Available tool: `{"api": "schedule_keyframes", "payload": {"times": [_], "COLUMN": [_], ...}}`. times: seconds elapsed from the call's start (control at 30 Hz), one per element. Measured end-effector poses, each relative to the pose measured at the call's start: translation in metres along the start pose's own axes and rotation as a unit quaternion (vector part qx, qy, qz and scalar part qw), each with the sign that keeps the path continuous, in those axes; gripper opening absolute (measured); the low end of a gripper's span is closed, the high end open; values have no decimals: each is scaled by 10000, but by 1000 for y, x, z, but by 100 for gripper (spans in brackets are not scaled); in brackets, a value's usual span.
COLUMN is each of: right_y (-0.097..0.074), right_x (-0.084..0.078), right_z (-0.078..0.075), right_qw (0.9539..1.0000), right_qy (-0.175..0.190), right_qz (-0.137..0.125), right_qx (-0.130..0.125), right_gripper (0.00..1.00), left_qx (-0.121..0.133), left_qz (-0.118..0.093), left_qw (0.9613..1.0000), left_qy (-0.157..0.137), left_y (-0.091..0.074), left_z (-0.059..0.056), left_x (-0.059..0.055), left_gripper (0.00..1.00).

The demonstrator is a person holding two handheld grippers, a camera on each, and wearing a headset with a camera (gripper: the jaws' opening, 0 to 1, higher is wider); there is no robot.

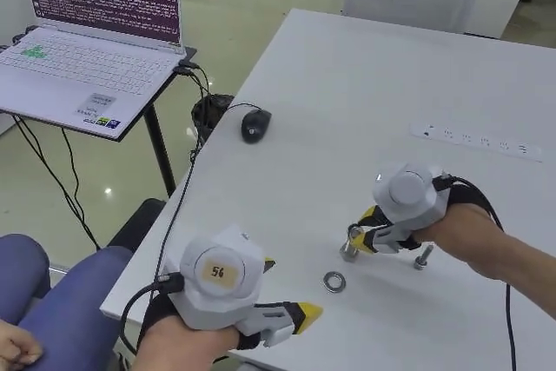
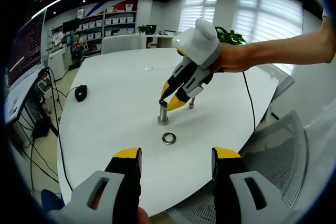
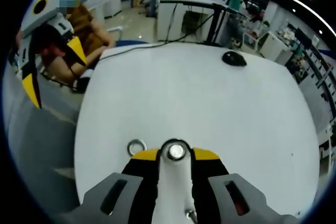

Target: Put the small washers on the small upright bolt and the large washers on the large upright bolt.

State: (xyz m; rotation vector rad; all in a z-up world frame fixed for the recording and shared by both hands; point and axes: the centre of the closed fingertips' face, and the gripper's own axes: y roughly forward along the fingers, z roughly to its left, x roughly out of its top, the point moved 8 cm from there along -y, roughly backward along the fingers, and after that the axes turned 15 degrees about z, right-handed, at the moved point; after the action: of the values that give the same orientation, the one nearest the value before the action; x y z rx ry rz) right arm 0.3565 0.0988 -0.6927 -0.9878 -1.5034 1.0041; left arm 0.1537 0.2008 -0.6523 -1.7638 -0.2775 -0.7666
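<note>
In the head view, your left gripper (image 1: 288, 291) hovers over the near edge of the tabletop (image 1: 365, 93). Your right gripper (image 1: 360, 232) meets the large bolt (image 1: 350, 248), which stands upright. The small bolt (image 1: 423, 256) stands just beside it, and a washer (image 1: 334, 281) lies flat nearby. In the left gripper view, your fingers (image 2: 127, 163) are spread wide, the washer ahead of them. In the right gripper view, your fingers (image 3: 206, 155) are drawn in against the large bolt's top.

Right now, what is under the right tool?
The large silver upright bolt stands under the right tool, its top between the yellow tips. One loose steel washer lies beside it on the white table. The tips hide any washer on it.
</note>
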Motion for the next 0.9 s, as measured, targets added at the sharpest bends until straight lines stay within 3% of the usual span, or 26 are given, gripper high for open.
{"api": "schedule_keyframes", "payload": {"times": [0.43,0.9], "right_y": [8,42], "right_x": [4,1], "right_z": [-1,-1], "right_qw": [9999,9985], "right_qy": [-18,117], "right_qz": [156,512], "right_qx": [68,128], "right_gripper": [23,23], "left_qx": [-19,76], "left_qz": [13,-14], "left_qw": [10000,9999], "left_qy": [1,-109], "left_y": [1,-4], "left_z": [-1,6], "left_x": [-1,-6], "left_gripper": [53,53]}}
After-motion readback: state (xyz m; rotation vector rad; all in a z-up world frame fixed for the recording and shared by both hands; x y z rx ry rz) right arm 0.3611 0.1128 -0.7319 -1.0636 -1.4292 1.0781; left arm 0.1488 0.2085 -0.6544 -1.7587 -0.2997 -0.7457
